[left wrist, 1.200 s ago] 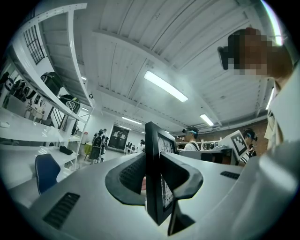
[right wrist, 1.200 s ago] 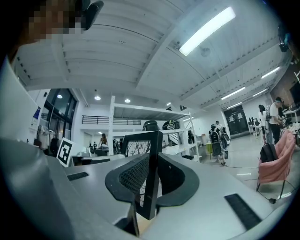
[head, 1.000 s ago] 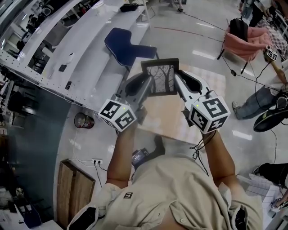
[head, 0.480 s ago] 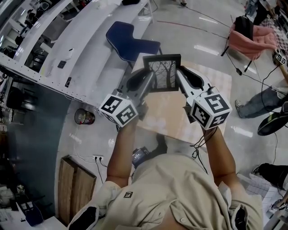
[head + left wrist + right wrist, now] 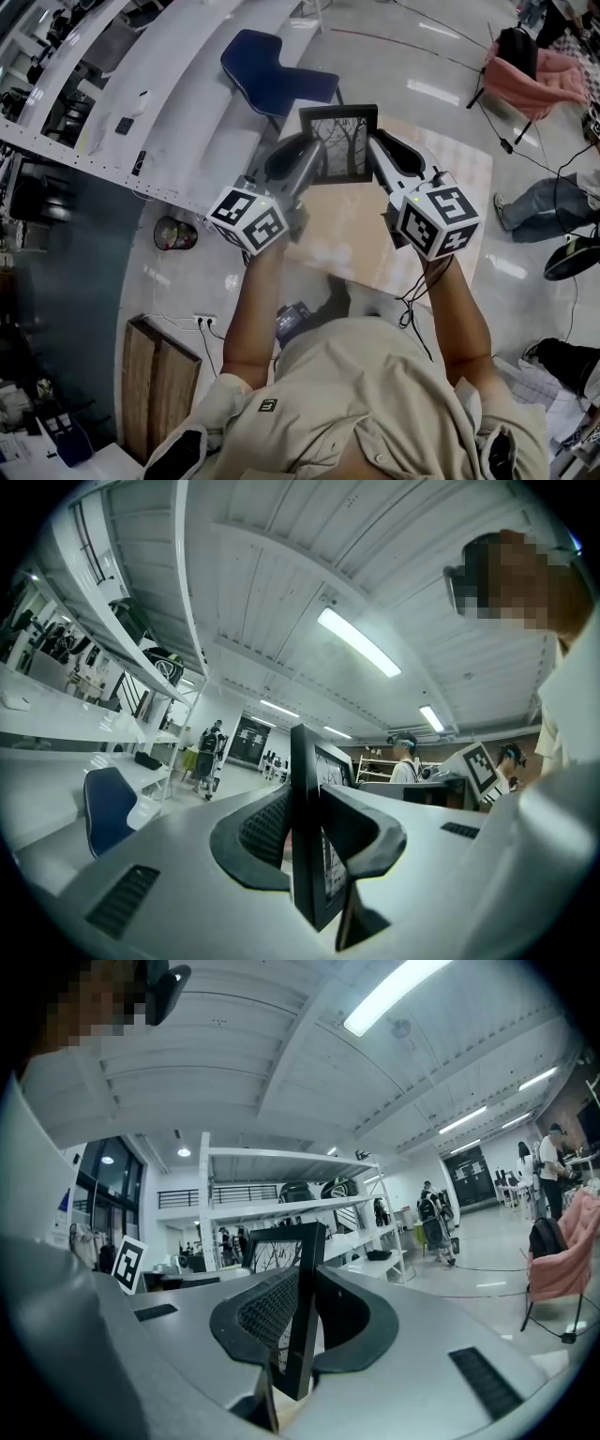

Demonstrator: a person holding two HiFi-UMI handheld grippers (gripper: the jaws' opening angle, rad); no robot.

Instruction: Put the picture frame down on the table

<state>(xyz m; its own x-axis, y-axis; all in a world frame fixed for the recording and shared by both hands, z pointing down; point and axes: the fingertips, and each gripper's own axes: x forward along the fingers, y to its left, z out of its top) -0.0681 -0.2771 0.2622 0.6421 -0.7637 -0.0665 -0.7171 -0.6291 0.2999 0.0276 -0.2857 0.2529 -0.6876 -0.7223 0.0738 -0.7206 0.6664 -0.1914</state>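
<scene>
A black picture frame [image 5: 339,142] with a bare-tree print is held upright between both grippers, above the pale wooden table [image 5: 356,239]. My left gripper [image 5: 317,157] is shut on the frame's left edge, and my right gripper [image 5: 372,155] is shut on its right edge. In the left gripper view the frame [image 5: 307,827] stands edge-on between the jaws of the left gripper [image 5: 305,841]. The right gripper view shows the frame [image 5: 298,1321] pinched the same way by the right gripper [image 5: 298,1330], with its back stand hanging below.
A blue chair [image 5: 274,77] stands just beyond the table's far left corner. A long white bench [image 5: 141,103] runs along the left. A pink chair [image 5: 548,75] and cables lie far right. People stand in the background hall.
Both grippers and the frame have moved together a little away from the body and lower toward the table. The grip on the frame is unchanged.
</scene>
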